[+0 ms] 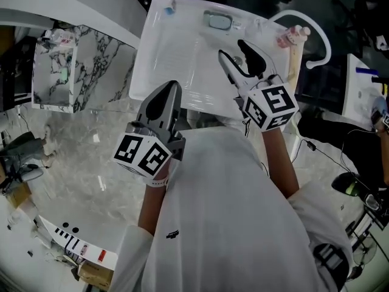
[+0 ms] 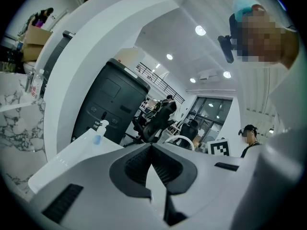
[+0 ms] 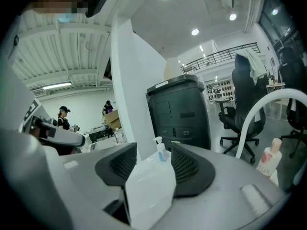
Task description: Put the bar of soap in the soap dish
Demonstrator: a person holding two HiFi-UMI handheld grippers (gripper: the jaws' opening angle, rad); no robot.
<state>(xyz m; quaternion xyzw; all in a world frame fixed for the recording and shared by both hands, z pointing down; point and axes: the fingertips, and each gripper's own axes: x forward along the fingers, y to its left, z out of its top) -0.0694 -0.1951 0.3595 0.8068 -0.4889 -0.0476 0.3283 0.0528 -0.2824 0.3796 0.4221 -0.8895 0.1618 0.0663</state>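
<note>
Two grippers are held at the white basin (image 1: 164, 53): the left gripper (image 1: 172, 85) (image 2: 151, 145) has its jaws pressed together on nothing, and the right gripper (image 1: 231, 47) (image 3: 153, 150) has its jaws spread and empty. Just beyond the right gripper's tips, at the basin's far rim, sits the soap dish (image 1: 219, 21) with a grey-green shape inside; whether that is the bar of soap cannot be told. A pump bottle (image 1: 164, 0) stands well ahead of the left gripper.

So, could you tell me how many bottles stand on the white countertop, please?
2: a pump bottle at its far left corner, and a pink-and-white bottle at its far right by the curved rail. The right gripper may hide more.
</note>
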